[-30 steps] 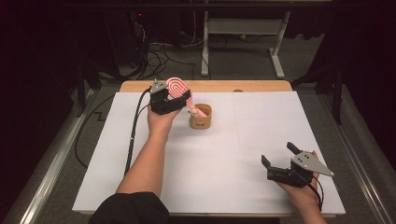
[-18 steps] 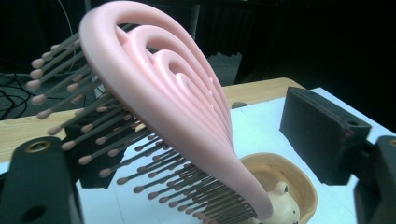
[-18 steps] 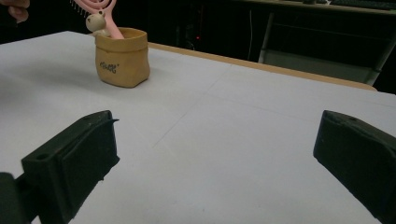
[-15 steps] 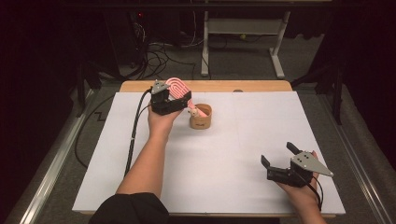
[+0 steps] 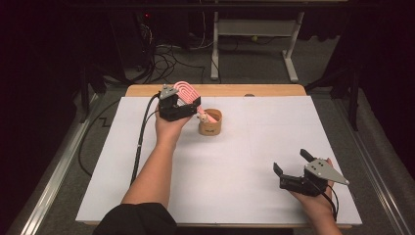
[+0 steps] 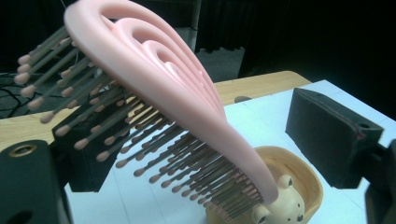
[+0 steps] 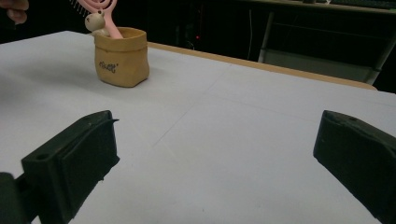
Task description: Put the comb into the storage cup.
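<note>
Pink looped plastic hairbrush (image 6: pixel 154 79), thin round-tipped bristles, soft tan pouch (image 5: pixel 210 128)

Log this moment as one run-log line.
left claw: just opening, astride pink brush | brush handle in tan pot | right claw: open, empty

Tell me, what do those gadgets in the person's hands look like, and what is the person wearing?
Each hand carries a boxy black device. The left gripper has a thick black cable trailing back along the table, and a small grey plate on top. The right gripper has two chunky black jaws with squared foam-like pads and a grey three-cornered plate with small holes. A dark sleeve covers the left upper arm; the forearms are bare.
</note>
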Demonstrator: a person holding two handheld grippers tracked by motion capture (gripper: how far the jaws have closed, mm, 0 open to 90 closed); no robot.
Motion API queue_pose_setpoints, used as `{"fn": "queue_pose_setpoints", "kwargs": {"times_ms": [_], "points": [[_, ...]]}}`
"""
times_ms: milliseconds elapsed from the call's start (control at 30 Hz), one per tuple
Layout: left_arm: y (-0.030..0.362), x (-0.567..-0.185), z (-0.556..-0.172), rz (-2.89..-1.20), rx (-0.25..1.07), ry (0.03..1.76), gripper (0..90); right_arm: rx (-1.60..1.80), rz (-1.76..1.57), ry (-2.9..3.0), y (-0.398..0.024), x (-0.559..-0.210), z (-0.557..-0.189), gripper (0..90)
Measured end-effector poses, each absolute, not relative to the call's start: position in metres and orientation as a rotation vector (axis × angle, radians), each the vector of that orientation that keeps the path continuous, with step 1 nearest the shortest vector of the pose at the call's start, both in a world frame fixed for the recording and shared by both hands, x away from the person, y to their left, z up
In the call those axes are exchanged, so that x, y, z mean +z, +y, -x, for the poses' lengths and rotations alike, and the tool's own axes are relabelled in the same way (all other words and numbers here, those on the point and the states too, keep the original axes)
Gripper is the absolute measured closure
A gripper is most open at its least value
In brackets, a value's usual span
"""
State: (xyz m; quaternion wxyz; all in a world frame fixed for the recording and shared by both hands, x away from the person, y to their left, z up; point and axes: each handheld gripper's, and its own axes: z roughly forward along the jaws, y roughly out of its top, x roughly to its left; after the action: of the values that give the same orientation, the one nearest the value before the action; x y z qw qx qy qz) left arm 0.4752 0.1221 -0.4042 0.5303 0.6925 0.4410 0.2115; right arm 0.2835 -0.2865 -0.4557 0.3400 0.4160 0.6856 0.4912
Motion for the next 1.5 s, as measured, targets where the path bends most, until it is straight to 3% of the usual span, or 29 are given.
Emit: {"fn": "queue_pose_setpoints", "kwargs": {"times_ms": [567,967,1500], "points": [[0.122,-0.407,-0.476,-1.667,0.49,1.063,8.9,1.28,-1.086,1.782,-0.287,-0.456,-0.284,0.4],[0.125,-0.405,-0.475,-1.677,0.505,1.053,0.2,1.277,-1.088,1.783,-0.286,-0.456,-0.284,0.4],[0.14,-0.4,-0.459,-1.635,0.514,1.025,0.1,1.274,-1.091,1.785,-0.286,-0.457,-0.284,0.4]]}}
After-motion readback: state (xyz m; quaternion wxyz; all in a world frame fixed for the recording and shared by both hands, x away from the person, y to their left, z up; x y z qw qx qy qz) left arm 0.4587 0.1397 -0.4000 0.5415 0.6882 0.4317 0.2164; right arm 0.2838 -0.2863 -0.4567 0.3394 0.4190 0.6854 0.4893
